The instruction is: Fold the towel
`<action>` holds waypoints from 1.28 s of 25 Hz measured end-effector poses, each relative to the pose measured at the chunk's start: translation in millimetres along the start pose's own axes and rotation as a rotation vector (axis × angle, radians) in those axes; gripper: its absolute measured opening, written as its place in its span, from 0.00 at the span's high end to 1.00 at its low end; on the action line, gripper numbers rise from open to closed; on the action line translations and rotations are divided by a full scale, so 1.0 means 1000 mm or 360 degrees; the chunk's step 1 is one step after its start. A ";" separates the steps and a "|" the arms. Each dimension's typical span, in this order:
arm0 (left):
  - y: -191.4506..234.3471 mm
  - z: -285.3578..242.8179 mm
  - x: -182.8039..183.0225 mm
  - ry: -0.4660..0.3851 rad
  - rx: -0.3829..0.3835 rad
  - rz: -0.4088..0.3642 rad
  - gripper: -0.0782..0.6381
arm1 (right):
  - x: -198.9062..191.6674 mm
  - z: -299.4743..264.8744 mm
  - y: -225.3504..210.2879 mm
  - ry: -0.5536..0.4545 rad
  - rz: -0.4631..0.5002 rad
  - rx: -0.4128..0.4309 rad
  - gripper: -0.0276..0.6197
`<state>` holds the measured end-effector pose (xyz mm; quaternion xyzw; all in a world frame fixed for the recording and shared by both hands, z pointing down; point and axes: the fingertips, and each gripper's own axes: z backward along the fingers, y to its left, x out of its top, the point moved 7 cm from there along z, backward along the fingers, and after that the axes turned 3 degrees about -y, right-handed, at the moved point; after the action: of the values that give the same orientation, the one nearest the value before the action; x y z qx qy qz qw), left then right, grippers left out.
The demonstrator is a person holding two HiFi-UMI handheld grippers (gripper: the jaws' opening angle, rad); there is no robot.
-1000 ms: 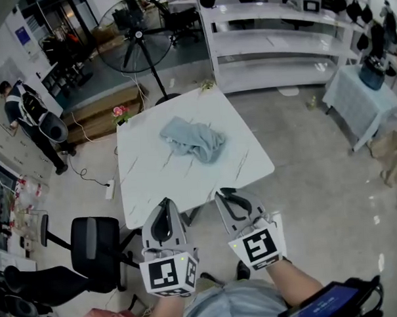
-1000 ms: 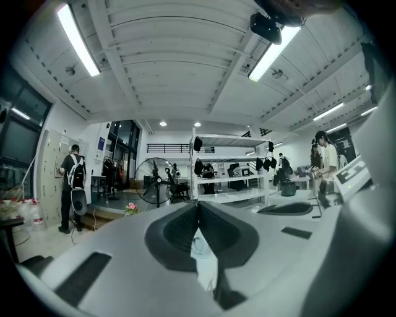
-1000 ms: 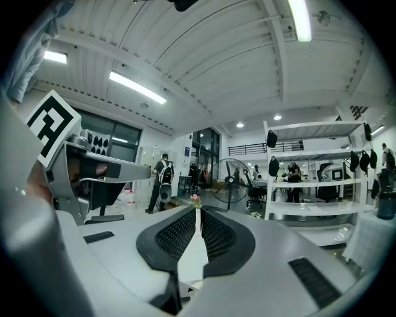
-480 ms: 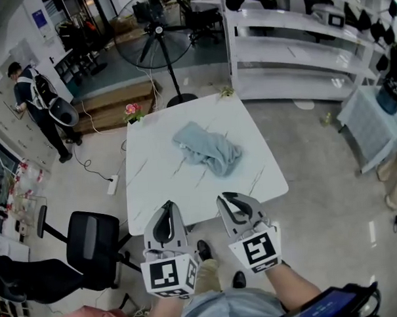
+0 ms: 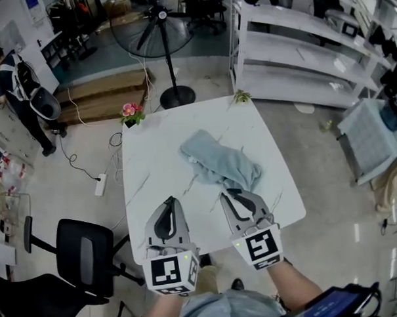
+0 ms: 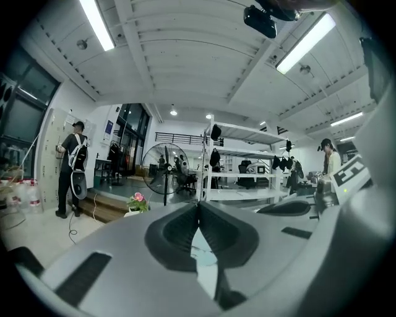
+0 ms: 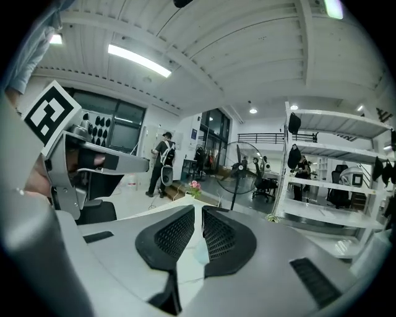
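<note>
The towel (image 5: pixel 218 161) sits on the counter (image 5: pixel 153 166) at 12 o'clock; the left hand-held gripper (image 5: pixel 167 202) is clenched, the right hand-held gripper (image 5: pixel 233 194) just opened a little, empty.

No words or numbers that can be read, only black-and-white square patterns on the left marker cube (image 5: pixel 167 274) and the right marker cube (image 5: pixel 259 246), blue wall sign (image 5: pixel 32 1) too small to read

Pale blue towel (image 5: pixel 220 162), white table (image 5: pixel 152 156)

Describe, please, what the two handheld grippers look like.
The left gripper and right gripper are grey plastic, with broad tongs tapering to a tip and dark pads inside. Each carries a white cube printed with black square markers.
</note>
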<state>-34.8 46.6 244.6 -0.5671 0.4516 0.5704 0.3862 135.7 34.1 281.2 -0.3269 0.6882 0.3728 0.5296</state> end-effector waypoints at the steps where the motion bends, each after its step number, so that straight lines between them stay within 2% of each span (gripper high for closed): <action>1: 0.010 -0.010 0.001 0.0001 -0.0010 0.0006 0.88 | 0.003 -0.013 -0.002 0.0005 0.0007 -0.0010 0.88; 11: 0.076 -0.073 0.020 -0.0056 -0.0062 0.0044 0.88 | 0.035 -0.107 -0.010 0.0040 0.0151 -0.0065 0.86; 18: 0.094 -0.103 0.010 -0.0025 -0.0043 0.0075 0.88 | 0.023 -0.140 -0.021 0.0115 0.0165 -0.0063 0.85; 25: 0.104 -0.138 -0.008 0.0092 0.0033 0.0080 0.88 | -0.027 -0.177 -0.038 0.0276 0.0085 0.0016 0.83; 32: 0.110 -0.164 -0.058 0.0317 0.0156 0.0077 0.88 | -0.105 -0.215 -0.044 0.0503 -0.0033 0.0191 0.80</action>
<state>-87.0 -137.5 319.1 -0.5904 0.5287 0.4975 0.3527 92.1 -167.4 411.1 -0.3562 0.7807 0.2694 0.4371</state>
